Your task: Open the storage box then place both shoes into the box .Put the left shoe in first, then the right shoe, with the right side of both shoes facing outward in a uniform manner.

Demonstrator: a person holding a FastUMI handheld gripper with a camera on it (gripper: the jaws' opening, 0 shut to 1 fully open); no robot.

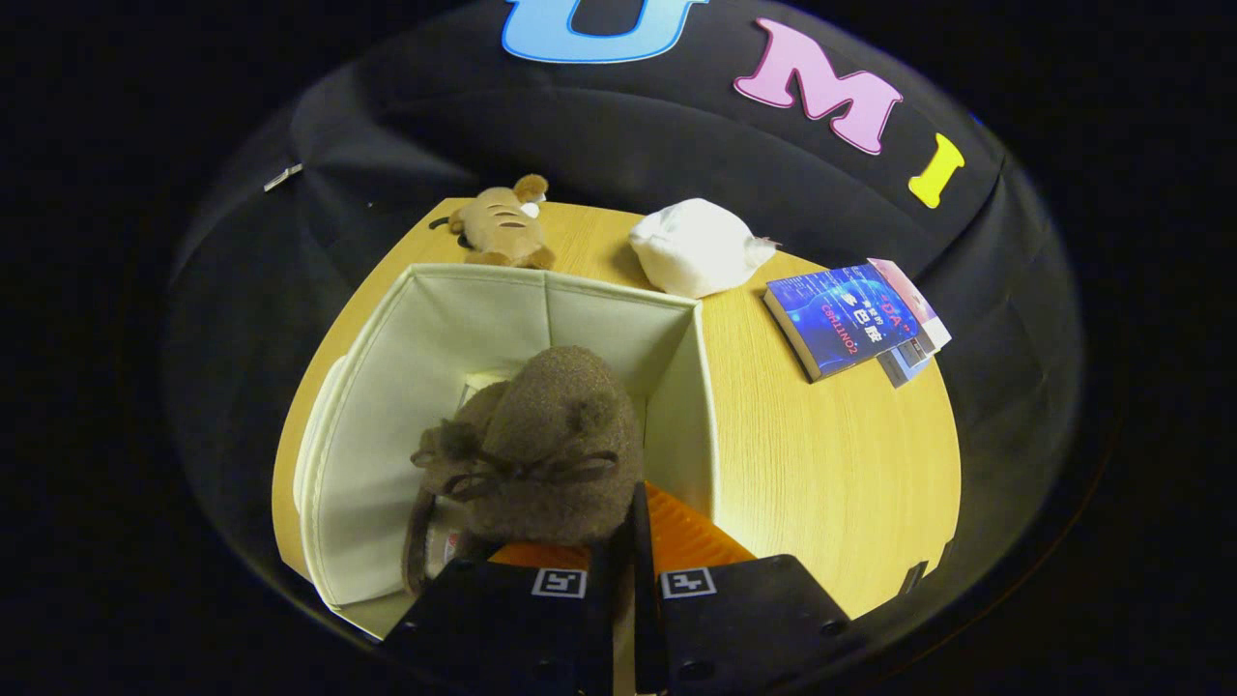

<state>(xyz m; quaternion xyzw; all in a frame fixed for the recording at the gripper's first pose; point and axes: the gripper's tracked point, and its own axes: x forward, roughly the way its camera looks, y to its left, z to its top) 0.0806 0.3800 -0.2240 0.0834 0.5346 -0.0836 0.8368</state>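
A brown fuzzy shoe [541, 445] with a small bow hangs inside the open cream fabric storage box [387, 387], toe pointing away from me. My gripper [623, 541] is shut on the shoe's heel edge, the two fingers almost touching. The box's right wall [691, 425] stands just beside the right finger. Part of a lighter thing shows low in the box under the shoe; I cannot tell what it is.
The box sits on a round wooden table [831, 464]. Behind it lie a brown plush toy [503, 227] and a white plush [696, 246]. A stack of books [850, 319] rests at the right rear. Bare tabletop lies to the right of the box.
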